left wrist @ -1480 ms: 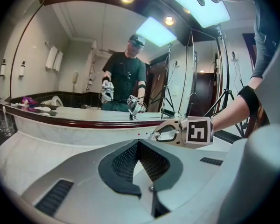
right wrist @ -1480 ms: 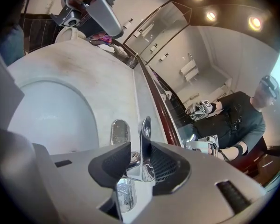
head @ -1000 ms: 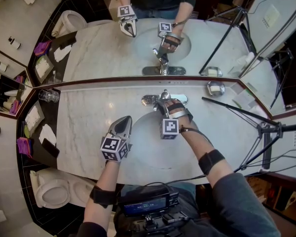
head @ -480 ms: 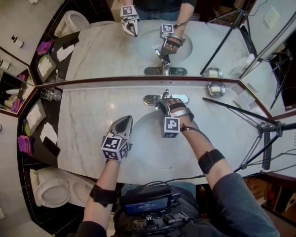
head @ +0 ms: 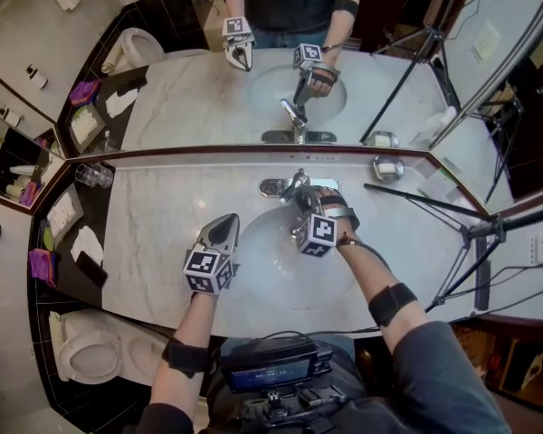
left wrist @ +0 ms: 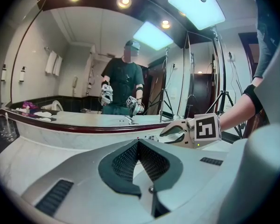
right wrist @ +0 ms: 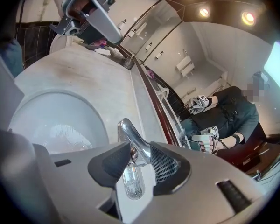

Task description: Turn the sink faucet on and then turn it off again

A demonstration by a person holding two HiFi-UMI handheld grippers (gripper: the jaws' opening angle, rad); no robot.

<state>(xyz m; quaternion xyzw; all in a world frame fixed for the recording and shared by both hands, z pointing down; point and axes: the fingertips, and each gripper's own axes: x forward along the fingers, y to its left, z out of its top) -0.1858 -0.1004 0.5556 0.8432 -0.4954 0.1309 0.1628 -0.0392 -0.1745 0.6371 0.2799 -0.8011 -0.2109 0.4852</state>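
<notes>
Right claw (right wrist: 139,158) reaches around the curved chrome faucet lever (right wrist: 132,135), which stands between its jaws as they have just been opening. Below it lies the white oval sink basin (right wrist: 51,120). To the left, well apart, the left claw (head: 224,229), jaws closed and empty, hangs over the pale marble countertop (head: 149,233).

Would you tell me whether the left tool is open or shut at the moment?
Shut: in the left gripper view, the left tool has its jaws meeting at the tips, nothing between them.
</notes>
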